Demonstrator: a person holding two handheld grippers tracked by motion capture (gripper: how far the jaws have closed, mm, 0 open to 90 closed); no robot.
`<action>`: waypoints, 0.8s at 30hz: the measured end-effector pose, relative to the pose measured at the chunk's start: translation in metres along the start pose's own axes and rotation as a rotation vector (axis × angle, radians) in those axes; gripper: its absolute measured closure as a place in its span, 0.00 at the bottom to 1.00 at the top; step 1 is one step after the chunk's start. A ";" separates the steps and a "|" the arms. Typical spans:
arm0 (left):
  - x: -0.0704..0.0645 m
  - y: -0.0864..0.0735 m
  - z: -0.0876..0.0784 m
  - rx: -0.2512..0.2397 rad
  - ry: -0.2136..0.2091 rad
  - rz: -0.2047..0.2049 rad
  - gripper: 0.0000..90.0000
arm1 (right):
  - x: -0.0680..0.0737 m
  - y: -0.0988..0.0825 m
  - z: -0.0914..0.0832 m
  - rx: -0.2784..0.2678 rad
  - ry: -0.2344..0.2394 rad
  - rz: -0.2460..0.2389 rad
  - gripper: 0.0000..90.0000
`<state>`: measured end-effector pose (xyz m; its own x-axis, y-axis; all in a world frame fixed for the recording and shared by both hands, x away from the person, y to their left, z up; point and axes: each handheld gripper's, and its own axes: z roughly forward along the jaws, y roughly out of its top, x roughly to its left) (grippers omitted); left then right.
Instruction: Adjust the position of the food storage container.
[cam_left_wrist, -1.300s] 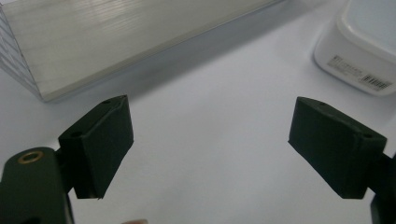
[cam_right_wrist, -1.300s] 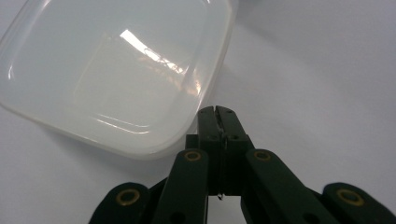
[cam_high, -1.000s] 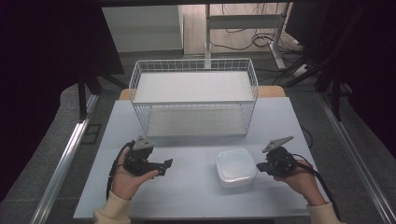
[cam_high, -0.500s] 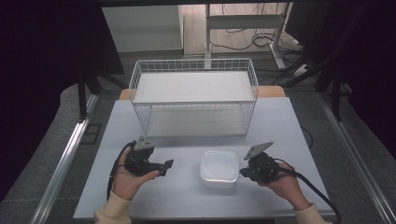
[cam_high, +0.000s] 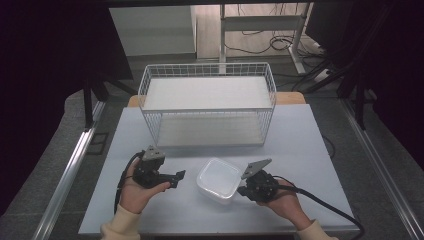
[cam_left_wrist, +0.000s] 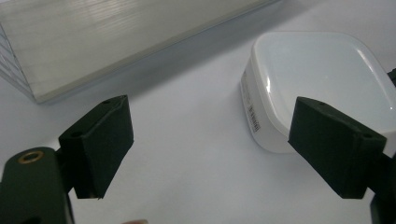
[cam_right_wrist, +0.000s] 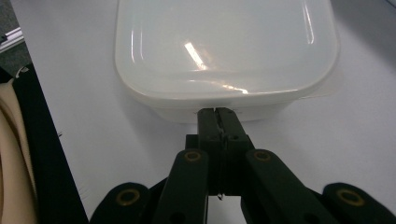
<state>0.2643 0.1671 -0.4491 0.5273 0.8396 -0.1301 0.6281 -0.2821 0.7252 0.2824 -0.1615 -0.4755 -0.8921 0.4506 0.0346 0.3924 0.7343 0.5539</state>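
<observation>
Right gripper (cam_high: 243, 187) sits at the near right of the table (cam_high: 310, 150), held in a hand (cam_high: 282, 202) coming in from the bottom edge. In the right gripper view its jaws are pressed together with nothing between them, tips touching the near side wall of the box (cam_right_wrist: 224, 51) just under the lid rim. Cable (cam_high: 325, 207) trails off to the right.

Left gripper (cam_high: 176, 179) at near left, in the other hand (cam_high: 135, 192), pointing right toward the box. Jaws spread wide, empty; in the left gripper view the pads (cam_left_wrist: 100, 144) stand well apart with bare table between them, and the box (cam_left_wrist: 317, 79) lies beyond the right pad, not touched by it.

Box (cam_high: 220, 179): white, lidded, square with rounded corners, flat on the table between the two grippers, near the front edge, a little right of centre.

Farther back, a white wire basket (cam_high: 207, 102) stands at the middle rear of the table, well apart from the box. Beyond the table, floor and cables.
</observation>
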 end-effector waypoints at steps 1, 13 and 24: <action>0.000 0.000 0.000 0.001 -0.001 0.000 0.15 | 0.000 0.000 0.000 0.001 -0.001 0.003 0.99; -0.011 -0.005 0.003 0.014 -0.020 0.023 0.19 | -0.011 -0.007 -0.017 -0.020 -0.039 0.034 0.99; -0.018 -0.006 0.006 0.037 -0.046 0.050 0.26 | -0.037 -0.016 -0.035 -0.129 -0.107 0.174 0.47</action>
<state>0.2546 0.1504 -0.4550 0.5839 0.8020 -0.1260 0.6205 -0.3409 0.7062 0.3017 -0.2074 -0.4568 -0.7820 0.6209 0.0537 0.4998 0.5733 0.6493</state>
